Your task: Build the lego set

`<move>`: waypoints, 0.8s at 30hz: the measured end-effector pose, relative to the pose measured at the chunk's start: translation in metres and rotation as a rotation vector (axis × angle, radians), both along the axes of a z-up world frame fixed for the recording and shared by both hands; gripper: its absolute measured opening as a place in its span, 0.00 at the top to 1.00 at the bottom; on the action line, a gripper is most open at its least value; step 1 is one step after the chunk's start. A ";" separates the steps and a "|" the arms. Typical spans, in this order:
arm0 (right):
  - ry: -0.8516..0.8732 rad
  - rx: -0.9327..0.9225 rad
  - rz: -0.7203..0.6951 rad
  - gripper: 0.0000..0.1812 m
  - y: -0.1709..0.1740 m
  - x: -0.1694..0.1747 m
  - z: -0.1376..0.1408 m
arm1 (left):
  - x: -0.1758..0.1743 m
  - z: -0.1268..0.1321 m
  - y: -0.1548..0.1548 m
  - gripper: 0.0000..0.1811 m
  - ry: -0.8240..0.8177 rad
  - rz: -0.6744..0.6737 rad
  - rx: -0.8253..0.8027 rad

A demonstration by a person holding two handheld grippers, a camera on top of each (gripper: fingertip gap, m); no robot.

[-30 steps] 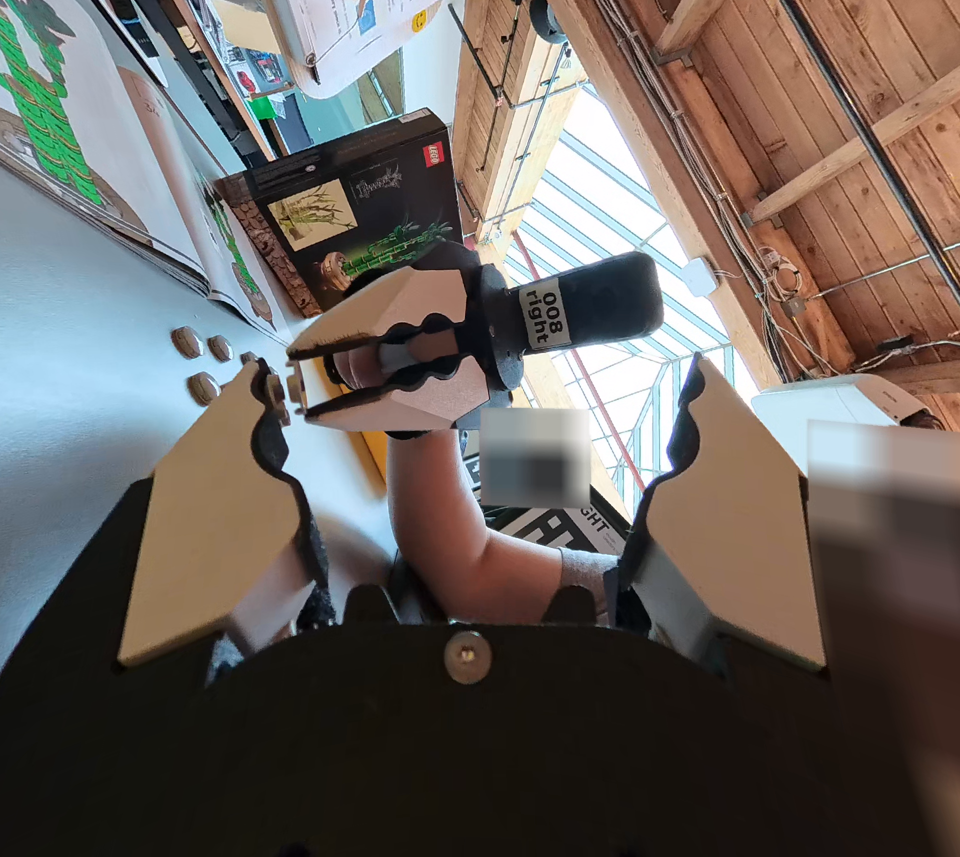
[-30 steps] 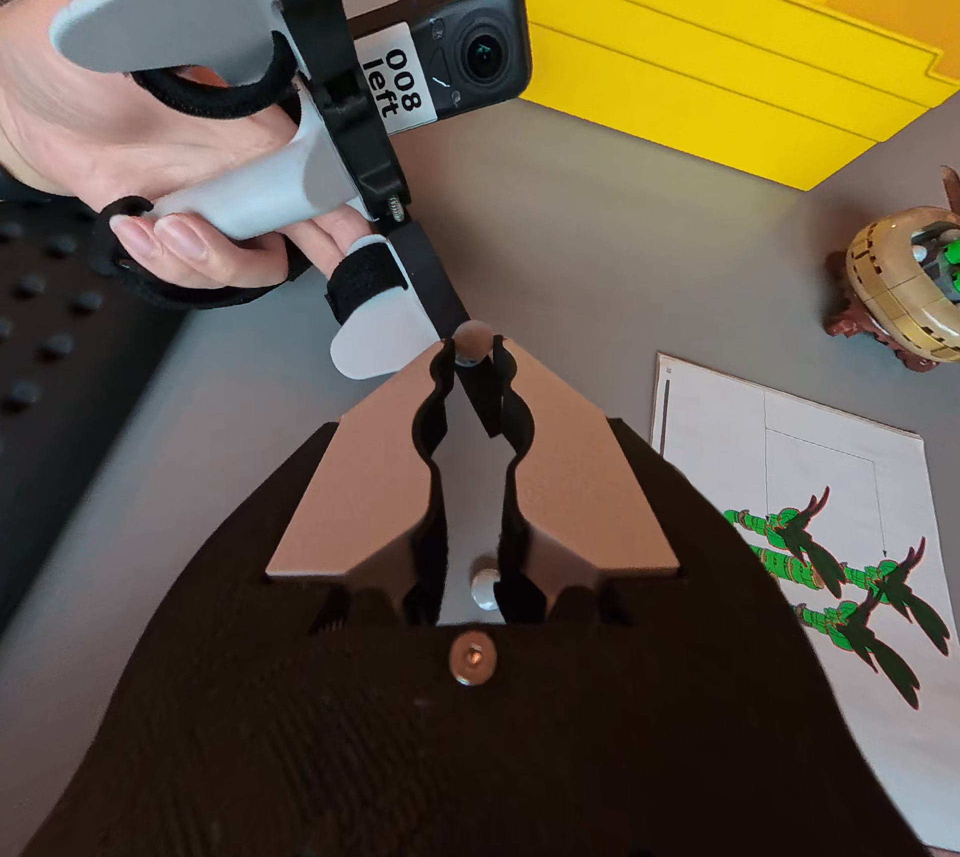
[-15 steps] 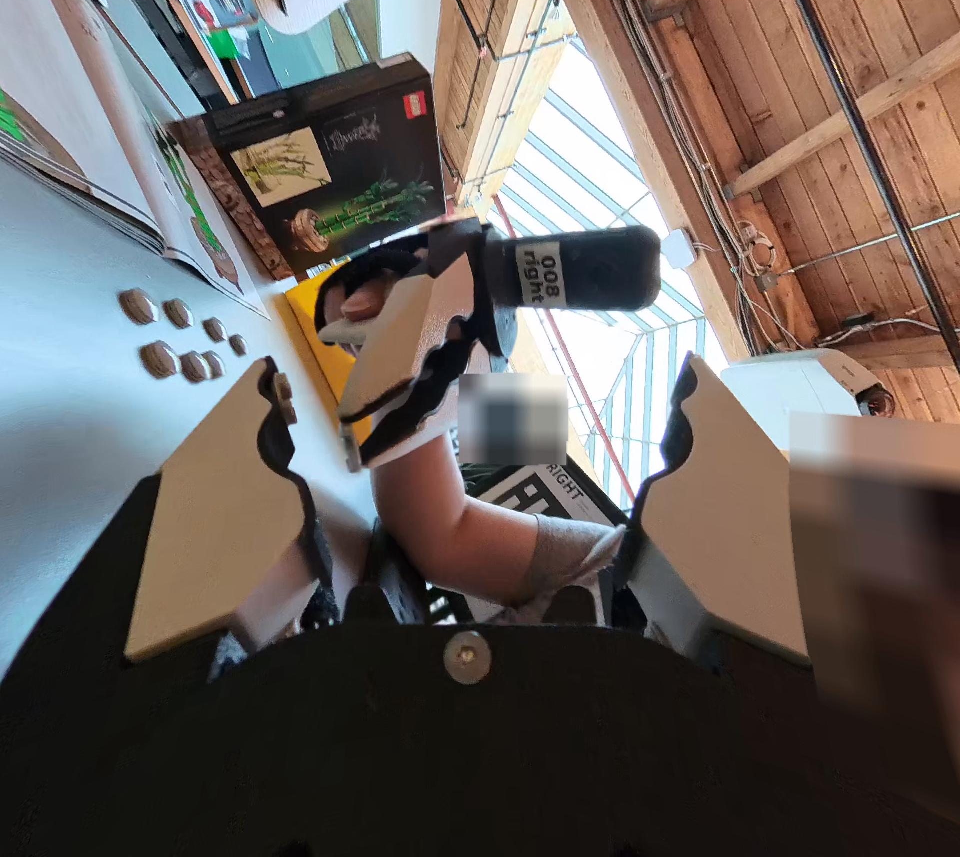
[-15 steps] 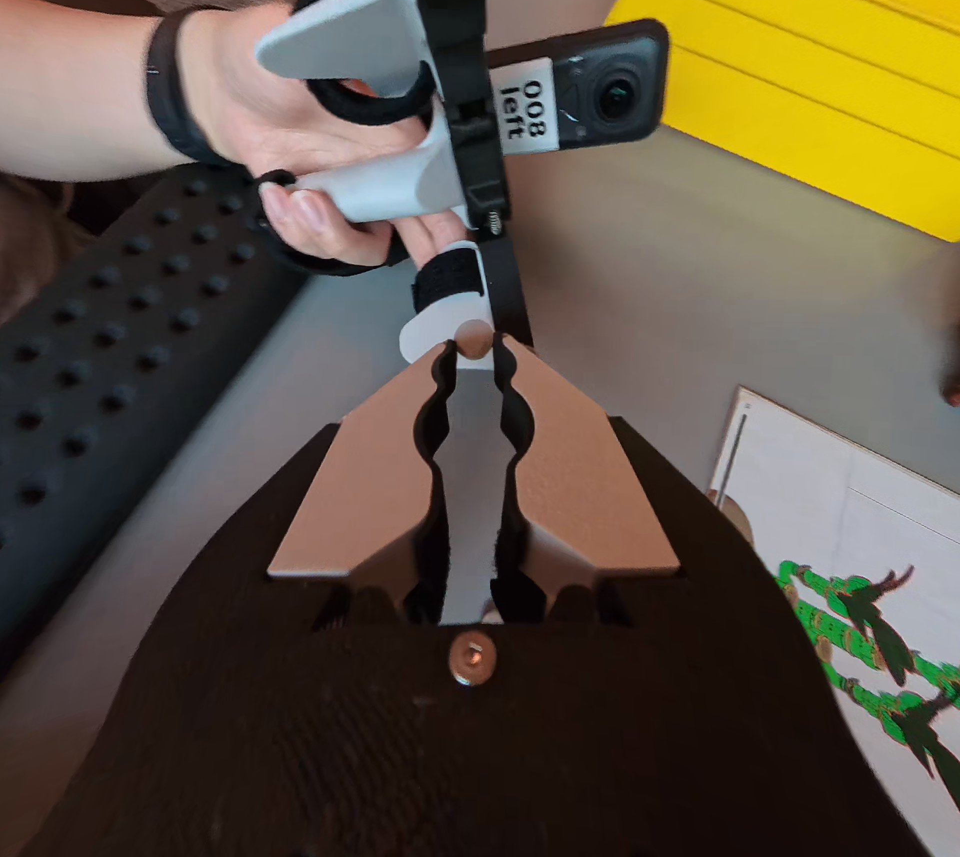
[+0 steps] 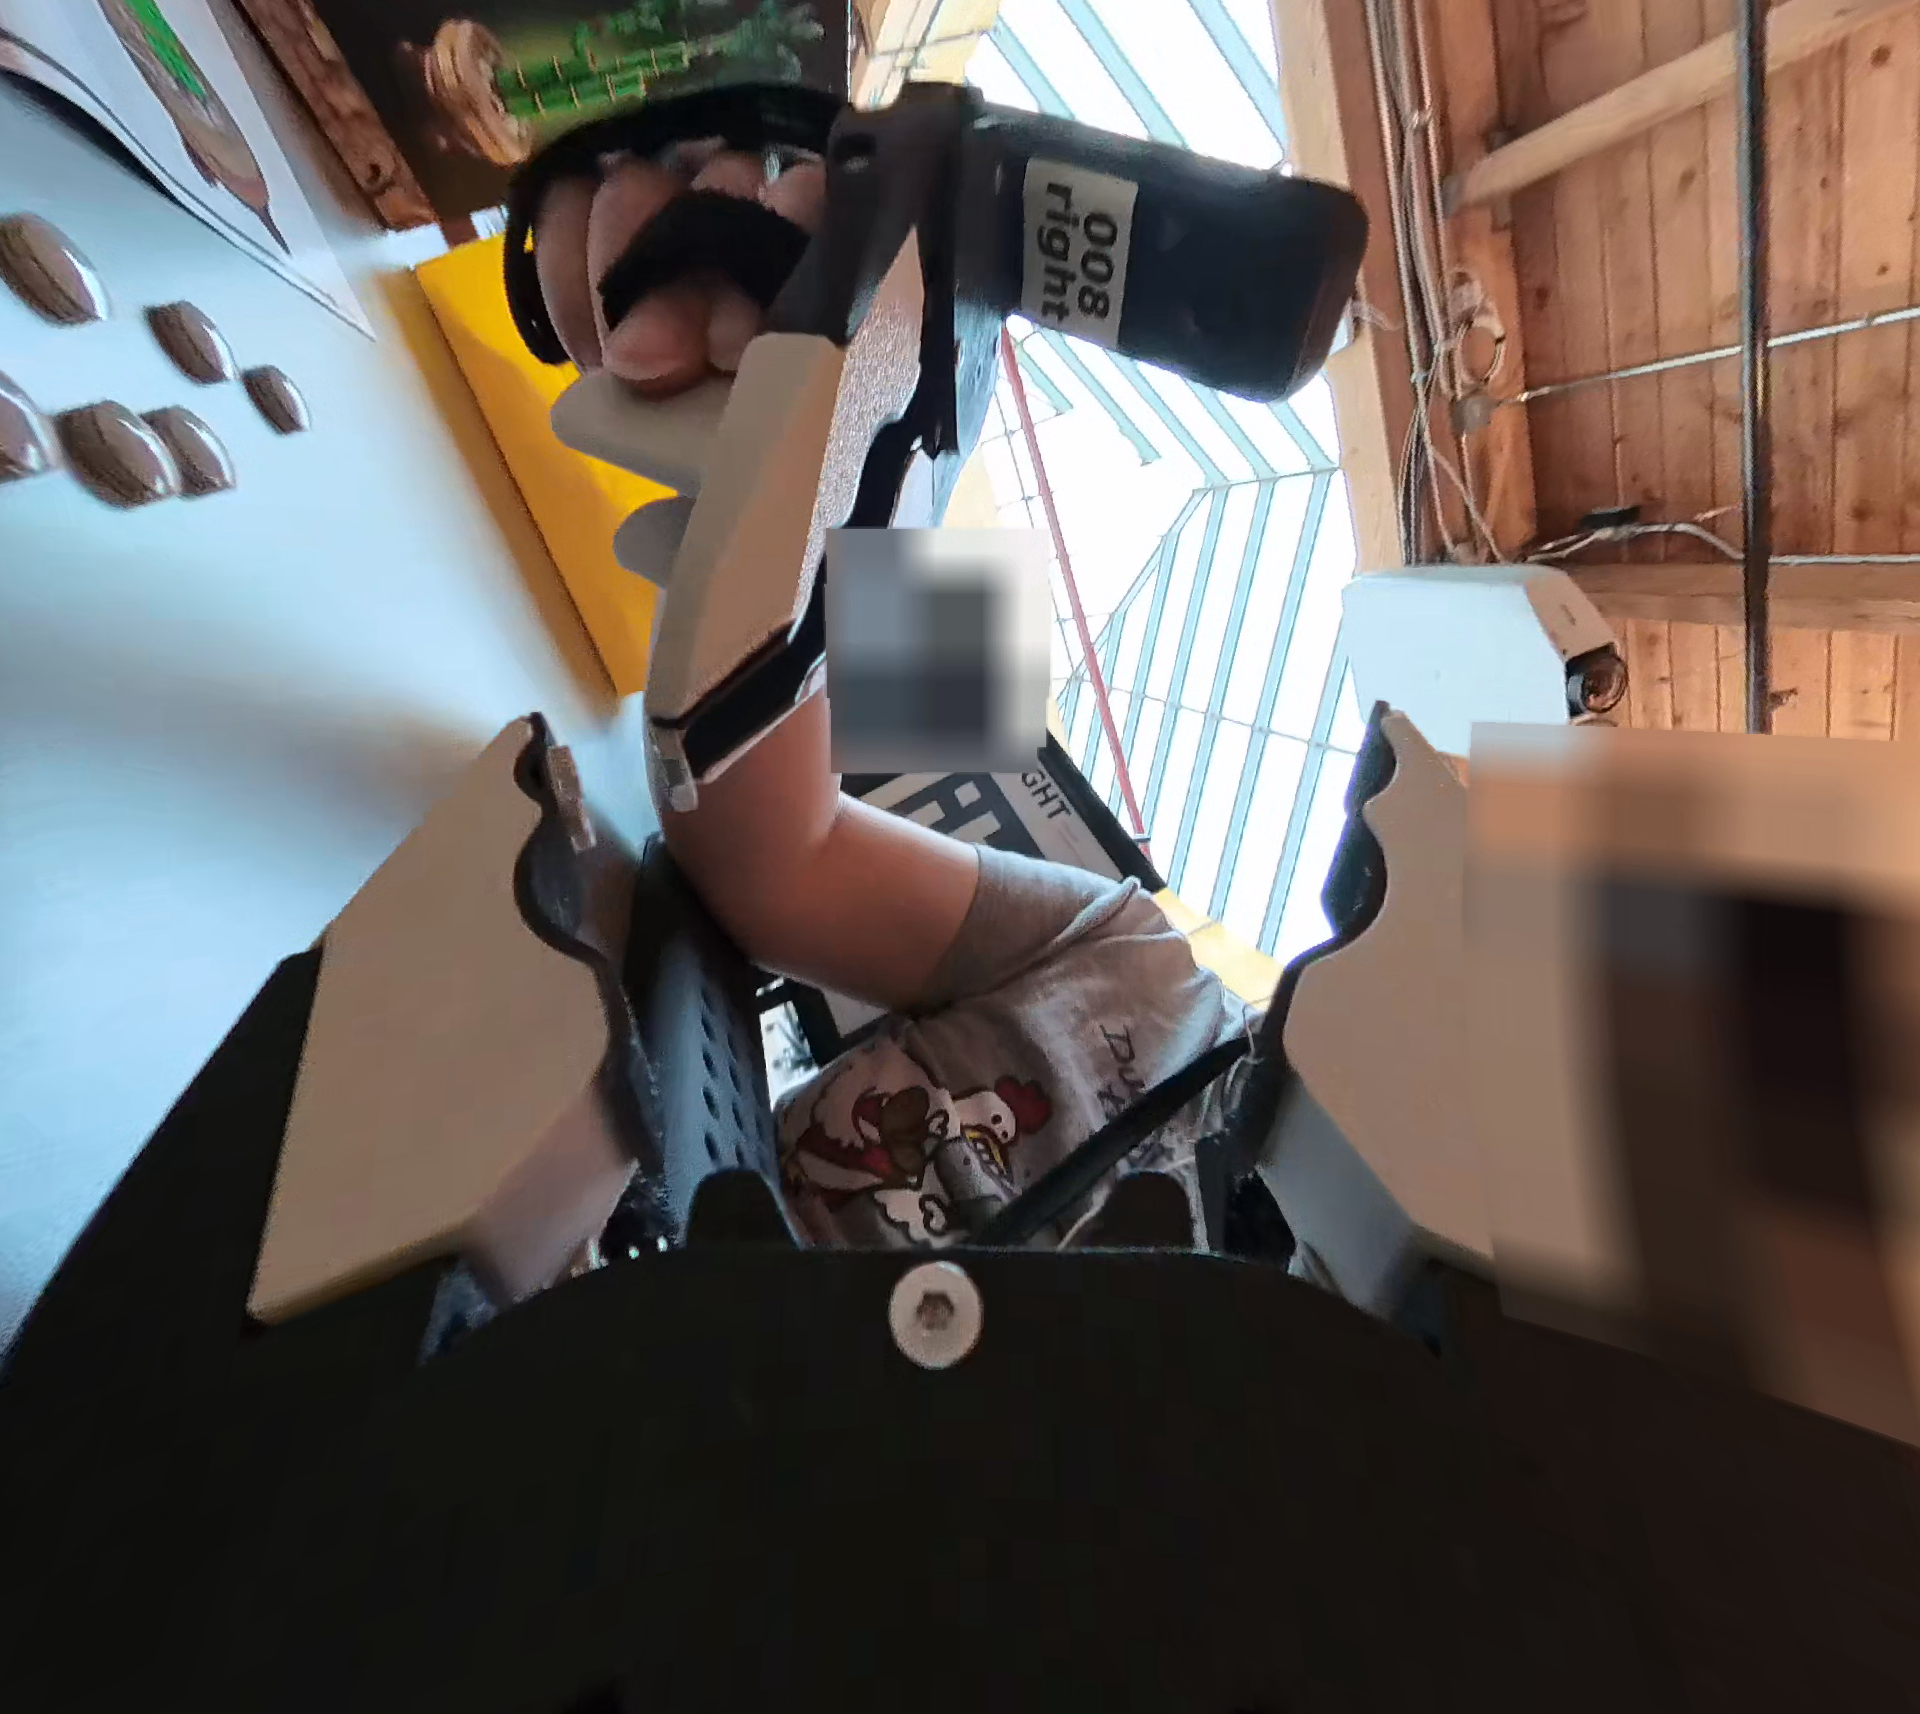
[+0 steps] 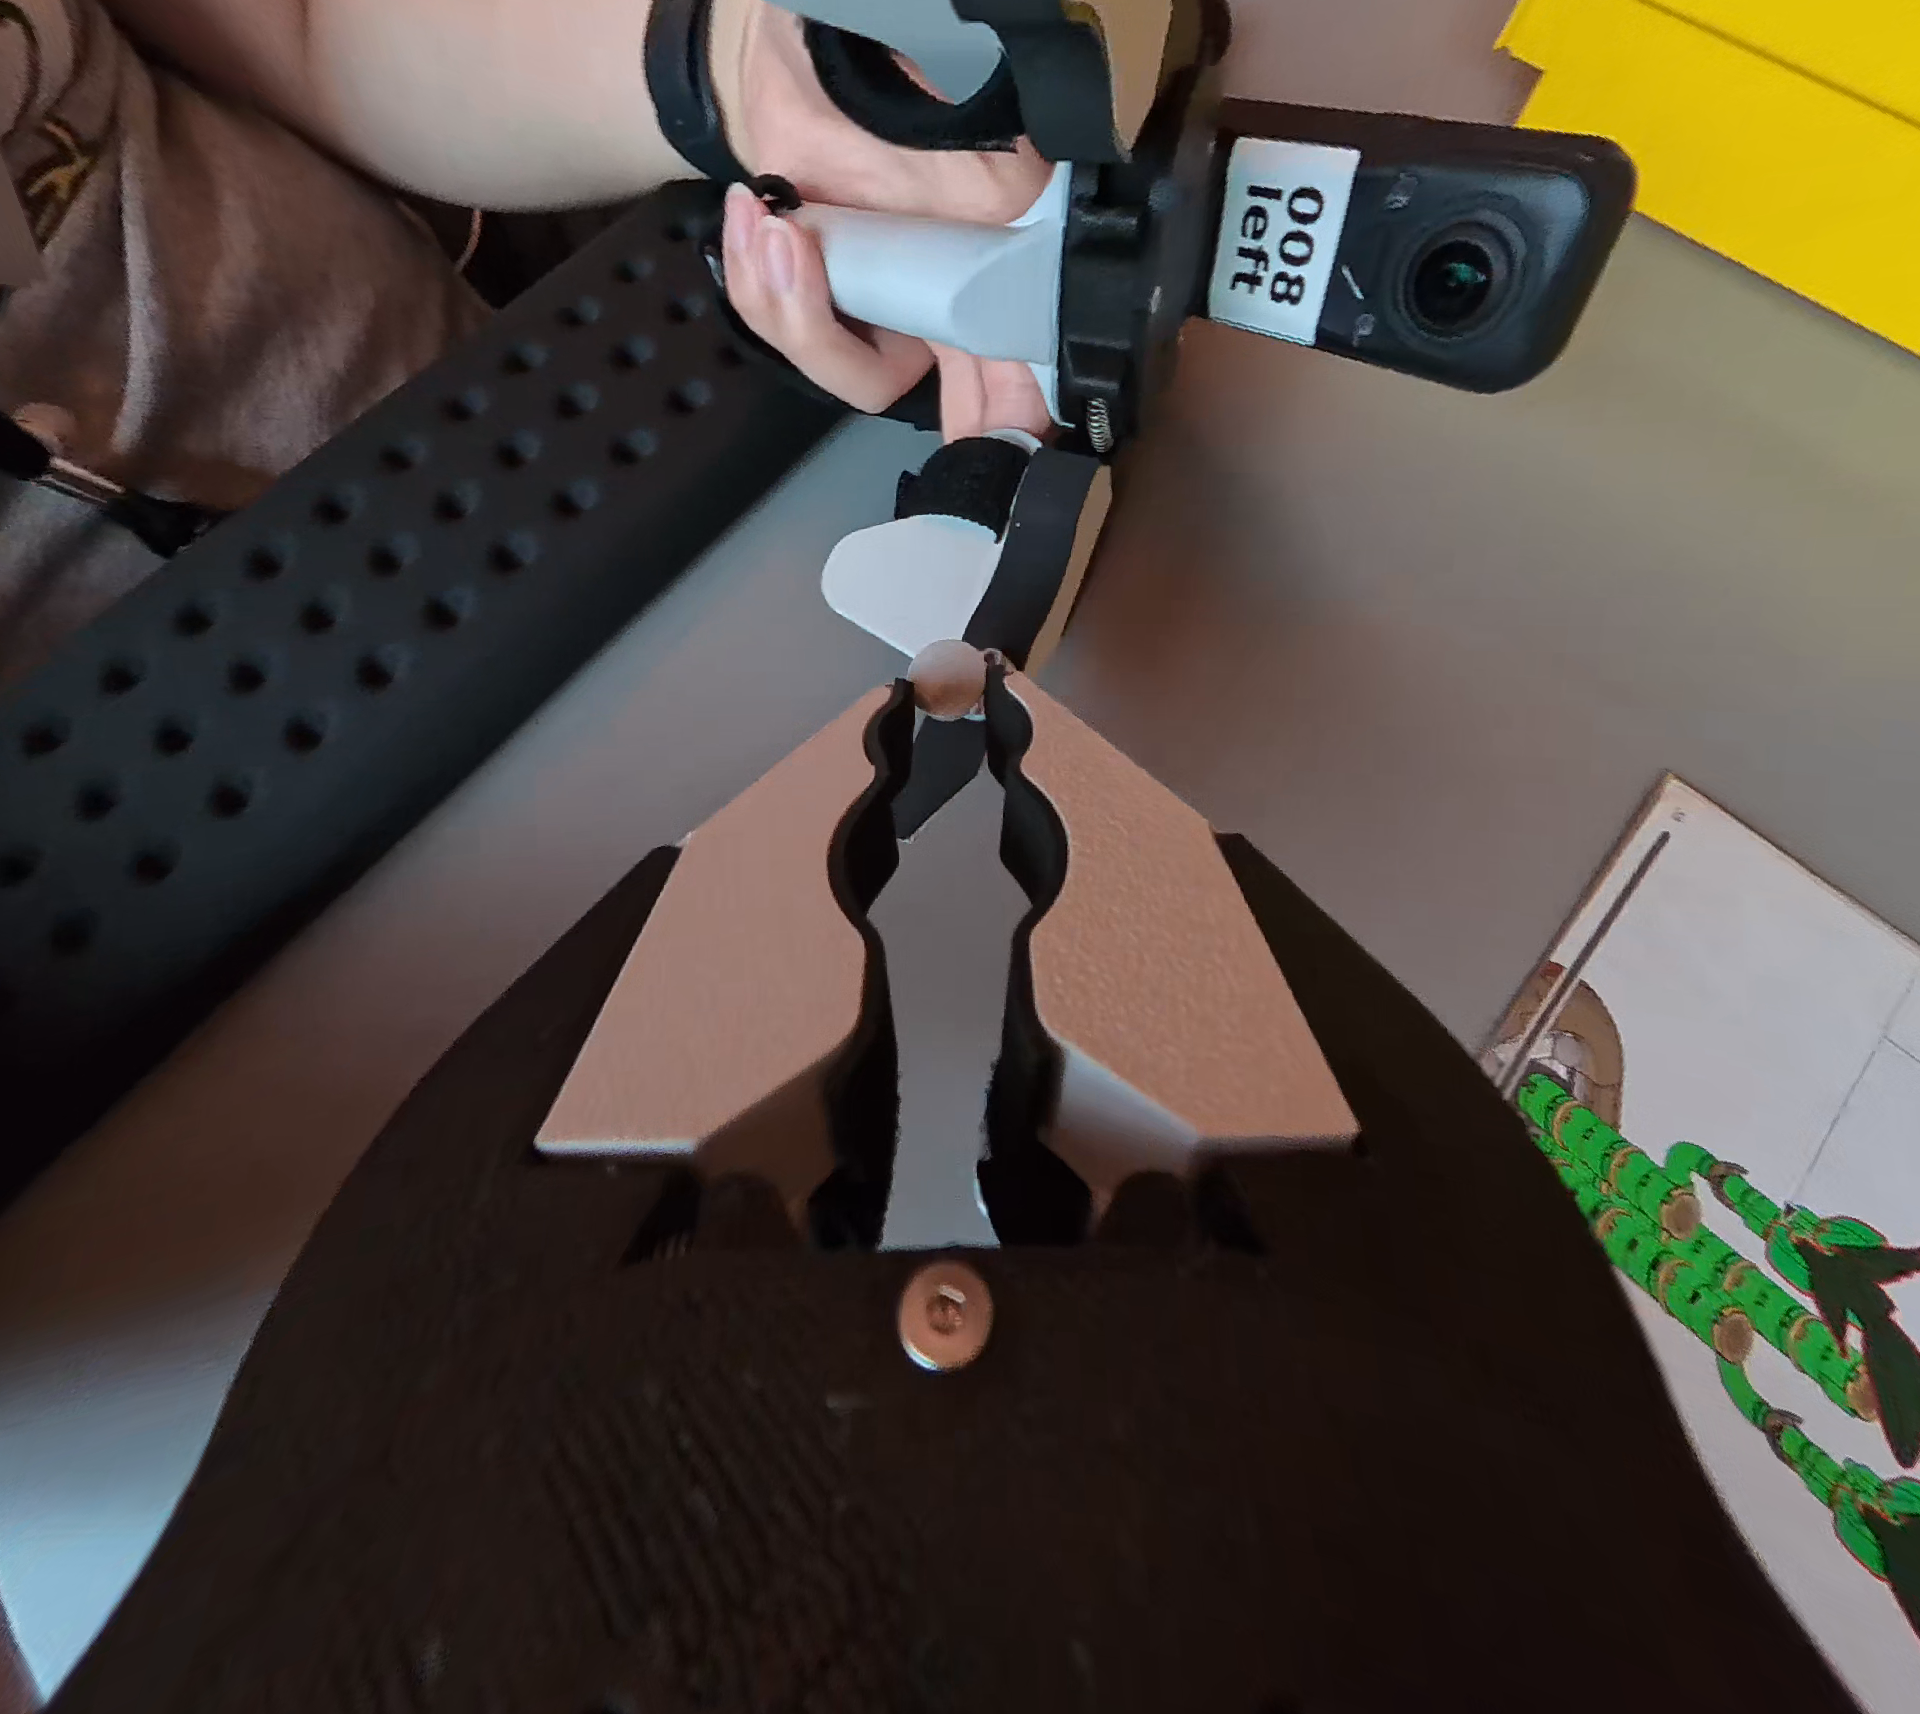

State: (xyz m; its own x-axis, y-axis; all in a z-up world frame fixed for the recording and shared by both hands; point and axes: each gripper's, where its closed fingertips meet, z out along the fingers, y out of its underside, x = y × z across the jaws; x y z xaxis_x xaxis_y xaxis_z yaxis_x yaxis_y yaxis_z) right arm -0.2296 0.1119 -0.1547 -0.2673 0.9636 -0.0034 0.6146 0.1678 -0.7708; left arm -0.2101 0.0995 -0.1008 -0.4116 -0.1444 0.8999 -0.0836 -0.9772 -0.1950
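Bright daylight from the overexposed skylight (image 5: pixel 1174 376), motion blur throughout, strong fisheye bending at edges

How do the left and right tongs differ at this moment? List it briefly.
1. The left tongs gape wide and grip nothing; the right tongs are nearly closed, pinching a small round tan piece at their tips.
2. The left tongs point up toward the wooden ceiling; the right tongs point down at the grey table.
Shared: both have pale flat fingers with wavy black pads on a black body.
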 end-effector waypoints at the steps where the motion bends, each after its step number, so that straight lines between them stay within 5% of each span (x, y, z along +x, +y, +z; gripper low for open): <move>1: 0.000 -0.005 0.009 0.93 -0.002 0.001 0.001 | 0.001 0.000 -0.003 0.20 0.005 -0.017 0.006; 8: -0.040 -0.006 0.049 0.93 -0.011 0.004 -0.002 | 0.007 -0.004 -0.019 0.20 0.024 -0.108 -0.016; 24: -0.106 0.004 0.057 0.93 -0.012 0.001 -0.016 | 0.006 -0.006 -0.016 0.21 0.024 -0.094 -0.038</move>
